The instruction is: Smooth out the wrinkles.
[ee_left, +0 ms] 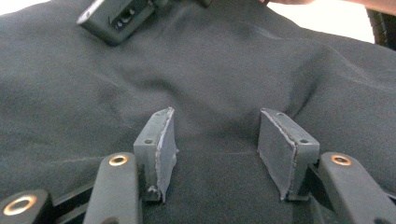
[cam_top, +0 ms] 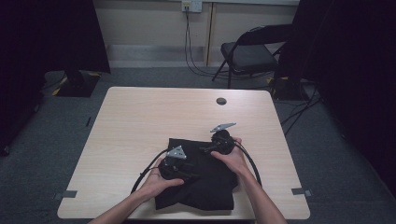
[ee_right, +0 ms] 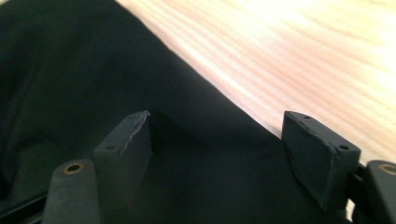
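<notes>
- Your left gripper [ee_left: 212, 154] has its jaws spread, pads bare, with only dark cloth [ee_left: 210, 84] lying flat under the gap; nothing is pinched.
- Your right gripper [ee_right: 229, 156] also stands wide apart, poised over the cloth's edge where it meets the table [ee_right: 303, 56]; no fabric sits between the pads.
- The cloth [cam_top: 205, 179] lies in a rough folded heap at the near middle of the table [cam_top: 140, 116], under both hands.
- Judging by this, you are between grips: re-seating both tools on the fabric for a fold or a smoothing pass.
- The next move calls for dropping each pair of pads onto a cloth edge or ridge and closing; the right one has an edge just ahead.
- The high view gives you the whole outline of the cloth and both hands; the left gripper view adds the soft ridges between its pads and the right gripper's [ee_left: 116, 18] body further off; the right gripper view alone shows the cloth's border against the wood.
</notes>
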`<move>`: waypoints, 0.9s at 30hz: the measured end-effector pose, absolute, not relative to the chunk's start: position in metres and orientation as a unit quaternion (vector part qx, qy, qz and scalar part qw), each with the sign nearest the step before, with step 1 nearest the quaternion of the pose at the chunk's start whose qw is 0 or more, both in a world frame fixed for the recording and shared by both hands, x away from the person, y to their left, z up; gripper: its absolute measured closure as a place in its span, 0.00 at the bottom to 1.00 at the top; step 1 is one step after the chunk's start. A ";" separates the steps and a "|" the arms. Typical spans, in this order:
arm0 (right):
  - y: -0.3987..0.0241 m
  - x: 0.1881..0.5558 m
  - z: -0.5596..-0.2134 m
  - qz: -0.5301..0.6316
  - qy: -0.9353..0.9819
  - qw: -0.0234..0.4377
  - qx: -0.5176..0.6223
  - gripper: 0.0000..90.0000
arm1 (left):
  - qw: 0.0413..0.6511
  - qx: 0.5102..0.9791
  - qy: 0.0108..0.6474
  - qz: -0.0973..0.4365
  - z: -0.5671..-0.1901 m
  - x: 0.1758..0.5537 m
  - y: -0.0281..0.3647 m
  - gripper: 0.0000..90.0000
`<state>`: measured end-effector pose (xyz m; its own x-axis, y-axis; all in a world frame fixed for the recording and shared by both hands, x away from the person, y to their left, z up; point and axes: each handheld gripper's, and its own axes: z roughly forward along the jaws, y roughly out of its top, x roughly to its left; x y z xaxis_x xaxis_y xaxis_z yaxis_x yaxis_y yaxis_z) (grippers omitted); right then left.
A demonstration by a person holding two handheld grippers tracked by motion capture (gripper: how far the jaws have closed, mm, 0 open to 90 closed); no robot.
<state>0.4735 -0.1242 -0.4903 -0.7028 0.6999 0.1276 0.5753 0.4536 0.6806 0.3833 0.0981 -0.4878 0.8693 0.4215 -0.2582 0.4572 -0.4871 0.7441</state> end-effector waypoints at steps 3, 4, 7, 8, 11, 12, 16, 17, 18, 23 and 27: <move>-0.123 0.471 -0.491 0.365 0.849 0.090 0.371 0.40 | 0.438 0.861 0.258 -0.009 -0.489 0.380 0.097 0.52; -0.122 0.468 -0.490 0.365 0.854 0.087 0.362 0.46 | 0.437 0.863 0.254 -0.003 -0.489 0.379 0.097 0.52; -0.123 0.466 -0.486 0.363 0.858 0.057 0.360 0.73 | 0.433 0.866 0.250 0.007 -0.489 0.378 0.096 0.53; -0.123 0.465 -0.485 0.363 0.857 0.053 0.361 0.81 | 0.433 0.866 0.251 0.008 -0.489 0.378 0.096 0.53; -0.126 0.463 -0.478 0.388 0.845 0.028 0.367 0.90 | 0.431 0.867 0.251 0.017 -0.489 0.376 0.095 0.54; -0.127 0.459 -0.473 0.398 0.843 0.020 0.361 0.91 | 0.432 0.866 0.251 0.018 -0.489 0.375 0.095 0.54; -0.122 0.440 -0.452 0.433 0.836 0.011 0.338 0.92 | 0.436 0.863 0.253 0.036 -0.491 0.372 0.095 0.55; -0.120 0.434 -0.447 0.440 0.834 0.010 0.332 0.92 | 0.440 0.861 0.252 0.042 -0.492 0.371 0.095 0.56; -0.118 0.428 -0.442 0.445 0.834 0.010 0.327 0.92 | 0.442 0.860 0.251 0.049 -0.493 0.370 0.096 0.56; -0.116 0.393 -0.433 0.473 0.826 -0.014 0.307 0.92 | 0.459 0.850 0.252 0.065 -0.497 0.367 0.099 0.56; -0.118 0.376 -0.437 0.474 0.825 -0.026 0.306 0.92 | 0.465 0.847 0.250 0.063 -0.496 0.368 0.101 0.56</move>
<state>0.3759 -0.1178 -0.4369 -0.8109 0.4813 0.3328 0.5300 0.3628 0.7665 0.3676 0.1009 -0.4960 0.8671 0.4821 -0.1257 0.3651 -0.4433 0.8186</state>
